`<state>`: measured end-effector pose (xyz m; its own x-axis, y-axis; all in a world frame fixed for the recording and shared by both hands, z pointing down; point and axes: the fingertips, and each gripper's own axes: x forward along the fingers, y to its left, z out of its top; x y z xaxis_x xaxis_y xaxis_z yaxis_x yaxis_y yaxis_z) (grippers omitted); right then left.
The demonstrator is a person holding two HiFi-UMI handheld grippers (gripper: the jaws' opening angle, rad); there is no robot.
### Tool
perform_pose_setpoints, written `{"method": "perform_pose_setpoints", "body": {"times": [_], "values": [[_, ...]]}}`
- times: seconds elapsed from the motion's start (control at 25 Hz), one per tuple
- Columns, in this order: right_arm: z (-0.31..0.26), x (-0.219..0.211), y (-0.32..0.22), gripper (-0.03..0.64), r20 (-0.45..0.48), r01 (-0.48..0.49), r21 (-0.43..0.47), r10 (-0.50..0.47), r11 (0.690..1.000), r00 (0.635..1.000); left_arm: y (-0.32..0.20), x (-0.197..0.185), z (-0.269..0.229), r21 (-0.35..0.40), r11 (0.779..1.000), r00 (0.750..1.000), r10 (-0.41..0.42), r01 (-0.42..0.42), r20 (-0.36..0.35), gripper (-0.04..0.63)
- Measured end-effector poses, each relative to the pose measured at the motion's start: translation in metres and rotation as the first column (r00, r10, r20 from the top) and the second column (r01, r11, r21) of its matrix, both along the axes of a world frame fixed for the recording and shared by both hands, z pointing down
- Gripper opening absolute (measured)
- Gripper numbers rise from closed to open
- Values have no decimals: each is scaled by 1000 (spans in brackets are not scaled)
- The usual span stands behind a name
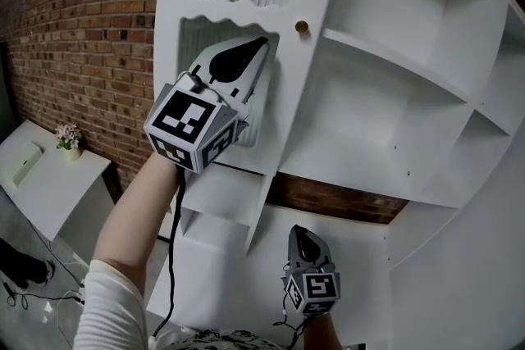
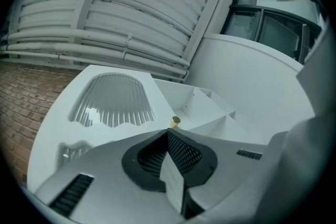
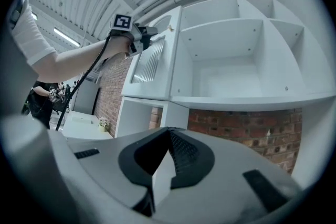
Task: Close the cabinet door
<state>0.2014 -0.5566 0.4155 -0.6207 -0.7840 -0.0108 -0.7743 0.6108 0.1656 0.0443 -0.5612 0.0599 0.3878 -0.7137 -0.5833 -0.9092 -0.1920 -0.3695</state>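
The white cabinet has open shelves, and its door stands swung out at the left. The door has ribbed glass panels and a brass knob on its free edge. My left gripper is raised against the door's face just below and left of the knob. Its jaws are shut with nothing between them; whether the tips touch the door I cannot tell. In the left gripper view the knob sits right above the tips of that gripper. My right gripper hangs low, shut and empty, pointing at the lower shelves.
A brick wall runs behind and left of the cabinet. A low white counter with a small flower pot stands at the far left. Cables lie on the floor. A person stands in the background of the right gripper view.
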Motion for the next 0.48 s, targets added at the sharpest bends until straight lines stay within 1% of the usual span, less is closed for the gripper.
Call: {"method": "perform_pose_setpoints", "body": {"times": [0.08, 0.2, 0.24, 0.36, 0.48], "values": [[-2, -9, 8, 8, 5, 11, 13, -11, 1000, 1000, 9, -12, 20, -31, 1000, 1000, 6, -6, 5, 12], [-7, -24, 19, 8, 10, 28, 30, -29, 999, 1000, 23, -23, 52, -95, 995, 1000, -6, 8, 30, 12], [-10, -29, 23, 8, 14, 30, 35, -31, 999, 999, 28, -24, 61, -103, 995, 999, 3, 1, 40, 11], [-21, -44, 32, 8, 57, 27, 51, -29, 998, 998, 46, -20, 90, -94, 994, 995, 66, -59, 69, 11], [-31, -60, 43, 8, 65, 40, 81, -45, 996, 997, 58, -22, 127, -137, 989, 994, 76, -64, 83, 11]]}}
